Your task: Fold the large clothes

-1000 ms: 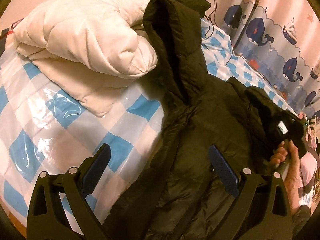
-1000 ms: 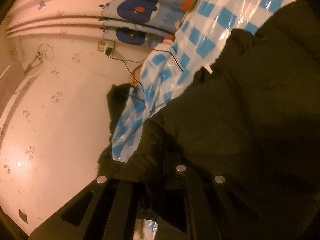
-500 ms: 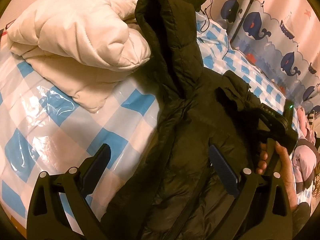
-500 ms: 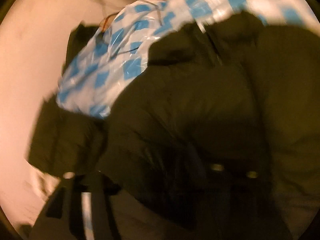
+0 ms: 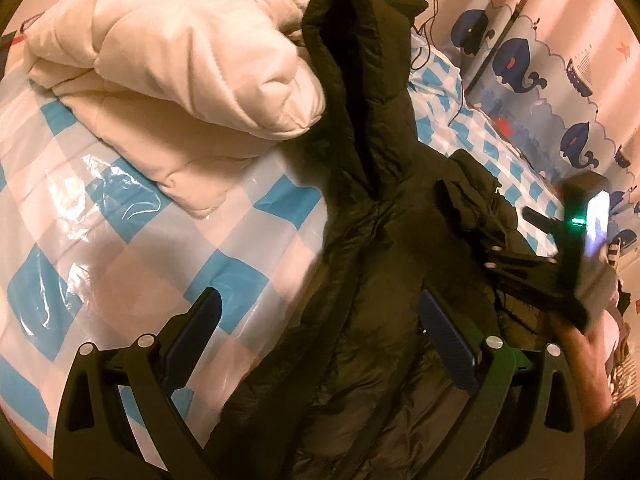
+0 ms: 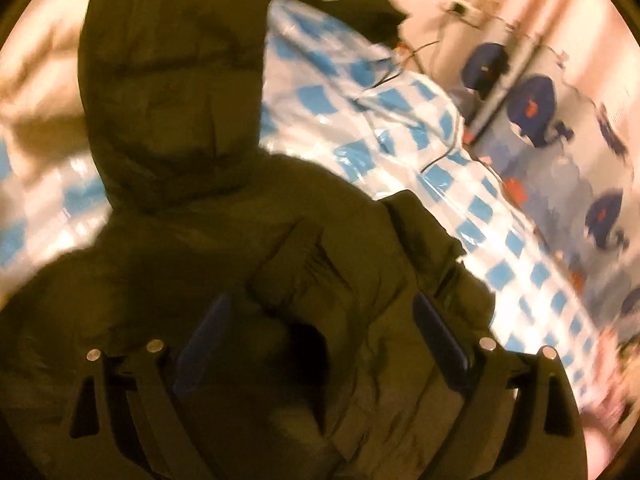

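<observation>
Dark hooded puffer jacket (image 5: 384, 240) lying spread on the blue-checked bed (image 5: 152, 256), hood beside a folded white quilt (image 5: 180, 60), left gripper (image 5: 320, 332) jaws spread above its front edge, right gripper (image 6: 320, 328) jaws spread over a bunched sleeve (image 6: 304, 272)

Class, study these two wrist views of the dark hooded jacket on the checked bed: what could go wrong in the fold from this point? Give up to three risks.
1. The dark jacket has its hood lying against the white quilt; pulling the hood may drag the quilt along.
2. The sleeve sits loosely bunched on the body, with the right gripper open over it; it may slide back out.
3. A cable lies on the checked cover near the jacket and could snag.
</observation>
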Demonstrator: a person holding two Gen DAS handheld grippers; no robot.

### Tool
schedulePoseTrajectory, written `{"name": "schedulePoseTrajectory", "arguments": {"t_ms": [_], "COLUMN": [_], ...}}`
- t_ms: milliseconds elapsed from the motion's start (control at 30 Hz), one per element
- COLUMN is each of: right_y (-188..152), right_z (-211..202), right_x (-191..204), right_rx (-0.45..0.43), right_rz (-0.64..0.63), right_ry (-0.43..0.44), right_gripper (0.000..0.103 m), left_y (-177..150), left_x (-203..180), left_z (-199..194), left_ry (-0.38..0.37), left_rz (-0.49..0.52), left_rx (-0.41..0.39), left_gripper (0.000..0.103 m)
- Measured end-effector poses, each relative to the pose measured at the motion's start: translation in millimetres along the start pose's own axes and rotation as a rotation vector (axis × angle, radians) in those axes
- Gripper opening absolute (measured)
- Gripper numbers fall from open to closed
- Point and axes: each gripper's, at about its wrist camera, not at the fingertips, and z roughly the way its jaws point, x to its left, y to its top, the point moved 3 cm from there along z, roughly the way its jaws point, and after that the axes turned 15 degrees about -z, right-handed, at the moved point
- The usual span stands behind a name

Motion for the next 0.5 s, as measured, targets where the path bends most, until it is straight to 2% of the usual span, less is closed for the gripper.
{"name": "schedulePoseTrajectory", "arguments": {"t_ms": [133,200,233,267,333,367,400,467,500], "right_y": [1.5,0.3,-3.9,-7.4,-15.7,-19.7,-26.1,-42.8,-45.8], "right_z": [39.4,49.9,52.1,55.0,54.9,54.1,51.1,37.5,32.0], "right_x": [12.9,10.9,4.7,-7.0,-27.0,-36.8,-49.2,-74.4,-80.0], "right_rx": [0.124,0.15,0.165,0.165,0.123,0.095,0.046,-0.113,-0.175], "right_rz": [-0.129,-0.098,-0.036,0.064,0.24,0.333,0.455,0.724,0.785], "right_ry": [0.017,0.078,0.107,0.142,0.209,0.247,0.298,0.415,0.445], "right_gripper": [0.089,0.061,0.037,0.024,0.016,0.015,0.014,0.014,0.014], "left_y": [3.9,4.8,5.1,5.3,5.0,4.5,4.3,4.4,4.6], "left_x": [5.3,6.8,7.2,7.7,7.8,7.8,7.9,8.9,9.3], "left_z": [1.3,2.8,3.5,4.3,5.8,6.1,6.4,6.3,6.6], "left_ry": [-0.008,-0.014,-0.018,-0.022,-0.026,-0.027,-0.03,-0.033,-0.033], "left_rz": [-0.022,-0.031,-0.036,-0.04,-0.042,-0.041,-0.042,-0.045,-0.047], "left_rx": [0.007,0.014,0.018,0.022,0.029,0.03,0.033,0.034,0.033], "left_gripper": [0.095,0.095,0.095,0.095,0.095,0.095,0.095,0.095,0.095]}}
